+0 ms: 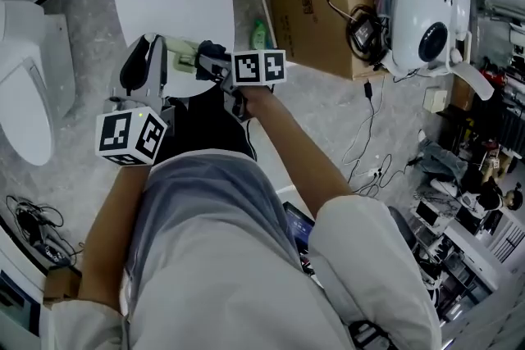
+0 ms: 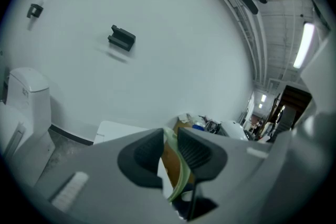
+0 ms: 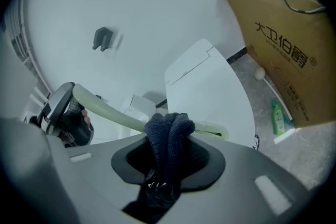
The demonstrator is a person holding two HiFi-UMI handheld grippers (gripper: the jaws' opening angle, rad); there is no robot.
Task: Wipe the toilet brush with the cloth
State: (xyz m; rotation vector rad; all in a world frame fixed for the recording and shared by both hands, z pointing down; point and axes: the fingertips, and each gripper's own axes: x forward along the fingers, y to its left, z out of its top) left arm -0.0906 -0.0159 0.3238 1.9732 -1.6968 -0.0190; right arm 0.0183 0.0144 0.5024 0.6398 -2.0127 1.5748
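The right claw (image 3: 169,159) is clamped on a dark blue-grey knitted cloth (image 3: 169,131), which bunches up out of its pads and folds over the pale green curved plastic handle of the toilet brush (image 3: 105,109). Cloth and handle are touching there, just in front of the broad white toilet lid (image 3: 210,86). The left claw (image 2: 169,136) is closed onto the same green handle, a thin strip of it pinched between the two dark pads (the brush's bristle end cannot be made out in any view). In the head view the two claws sit close together on the near side of the lid, the left one at the lid's left and the right one toward its right edge, with the handle spanning between them.

Beyond the lid's right edge, a small green plastic bottle (image 3: 277,119) lies on the grey speckled floor (image 1: 320,106). A large brown cardboard box (image 3: 294,60) with printed characters stands just behind the bottle, farther right of the lid.
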